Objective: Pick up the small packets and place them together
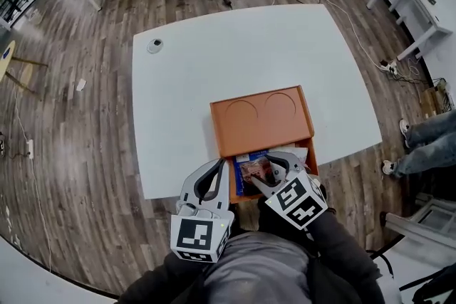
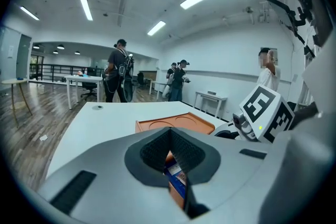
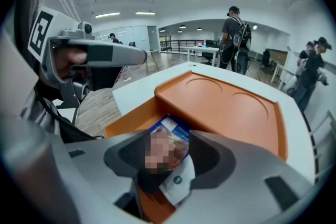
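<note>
Closed claw before blue packet, orange box

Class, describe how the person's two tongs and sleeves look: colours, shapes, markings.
The left tongs and right tongs have pale grey curved shells with dark ribbed pads. Each carries a white cube with black square markers. The sleeves are dark.

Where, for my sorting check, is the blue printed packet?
Head view, bottom centre: the blue packet lies in the orange box's open compartment, between the right gripper's jaws.

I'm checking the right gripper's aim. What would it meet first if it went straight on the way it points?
Most likely the blue packet lying in the orange box, framed between the open jaws of the right gripper; depth is hard to judge.
</note>
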A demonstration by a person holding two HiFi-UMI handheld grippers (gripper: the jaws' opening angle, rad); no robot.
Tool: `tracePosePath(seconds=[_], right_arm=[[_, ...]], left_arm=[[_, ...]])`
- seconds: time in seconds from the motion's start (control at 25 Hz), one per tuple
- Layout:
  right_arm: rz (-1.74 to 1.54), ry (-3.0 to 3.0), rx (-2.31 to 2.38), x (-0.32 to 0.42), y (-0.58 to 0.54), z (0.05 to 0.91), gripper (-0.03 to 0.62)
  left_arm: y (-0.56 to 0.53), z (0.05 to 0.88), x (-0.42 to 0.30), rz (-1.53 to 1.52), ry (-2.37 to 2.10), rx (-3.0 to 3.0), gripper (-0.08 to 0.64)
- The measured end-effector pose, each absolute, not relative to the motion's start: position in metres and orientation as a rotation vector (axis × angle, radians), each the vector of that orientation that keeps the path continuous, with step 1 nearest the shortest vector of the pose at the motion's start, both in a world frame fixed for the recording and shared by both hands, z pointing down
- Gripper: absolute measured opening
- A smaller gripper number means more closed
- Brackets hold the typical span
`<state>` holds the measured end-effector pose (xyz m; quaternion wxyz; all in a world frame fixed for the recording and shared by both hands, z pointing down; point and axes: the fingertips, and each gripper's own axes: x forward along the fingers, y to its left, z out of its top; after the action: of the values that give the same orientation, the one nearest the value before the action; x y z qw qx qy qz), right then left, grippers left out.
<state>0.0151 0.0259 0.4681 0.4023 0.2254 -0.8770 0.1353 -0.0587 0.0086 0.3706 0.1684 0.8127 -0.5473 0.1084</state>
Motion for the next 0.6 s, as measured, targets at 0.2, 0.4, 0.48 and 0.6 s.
tracePosePath(seconds=[0.2, 0.4, 0.48, 0.6], right_arm=[[0.306, -2.127, 0.452, 0.01, 0.034, 0.492, 0.252], [0.27, -2.072, 0.416, 0.005, 0.028, 0.5, 0.252], [0.27, -2.069, 0.404, 0.005, 0.029, 0.501, 0.25], [0.256, -2.074, 0.387, 0.004, 0.035, 0.5, 0.195]], left_arm=[[0.003, 0.374, -0.069, 0.295, -1.583, 2.252, -0.003], [-0.006, 0.386, -0.081, 0.303, -1.584, 2.217, -0.003], [-0.006, 0.388, -0.08, 0.304, -1.58, 2.212, -0.003], [-0.006, 0.389, -0.076, 0.308, -1.569, 2.217, -0.003]])
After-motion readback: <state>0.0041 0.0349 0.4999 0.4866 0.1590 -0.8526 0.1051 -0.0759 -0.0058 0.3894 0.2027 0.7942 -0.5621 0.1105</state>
